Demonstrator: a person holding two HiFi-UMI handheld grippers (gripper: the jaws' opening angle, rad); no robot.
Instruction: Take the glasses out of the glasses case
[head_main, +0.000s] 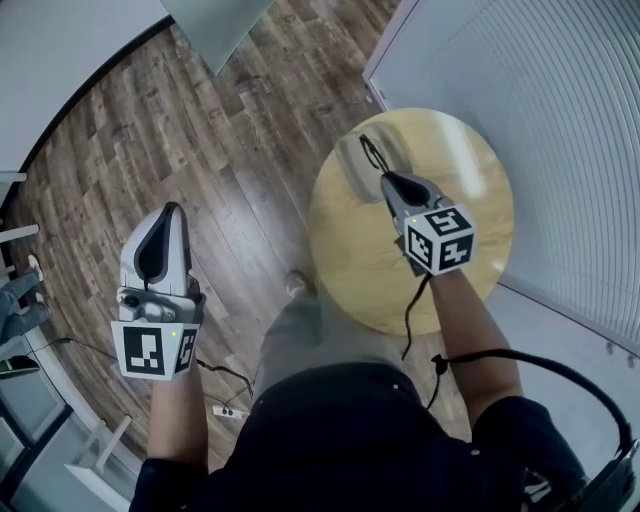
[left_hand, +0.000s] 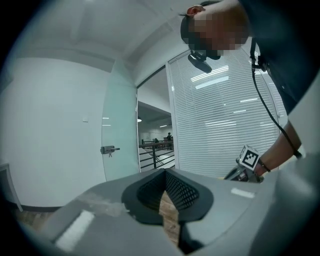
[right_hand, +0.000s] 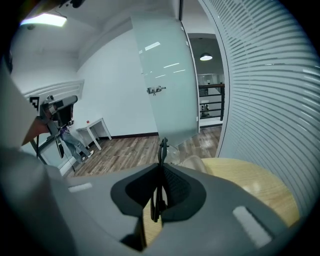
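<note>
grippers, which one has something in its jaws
The right gripper, above the round table: thin black glasses are pinched in its jaws. The left gripper holds nothing.

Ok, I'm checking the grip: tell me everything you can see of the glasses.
The glasses are thin and black-framed, with faint clear lenses. The right gripper is shut on one slim black part, which stands upright and pokes past the gripper. They are over the edge of the round wooden table; contact with it is unclear.

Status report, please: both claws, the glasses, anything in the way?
Left claw shut, empty. Right claw shut on glasses, above table. Nothing seen in the way.
</note>
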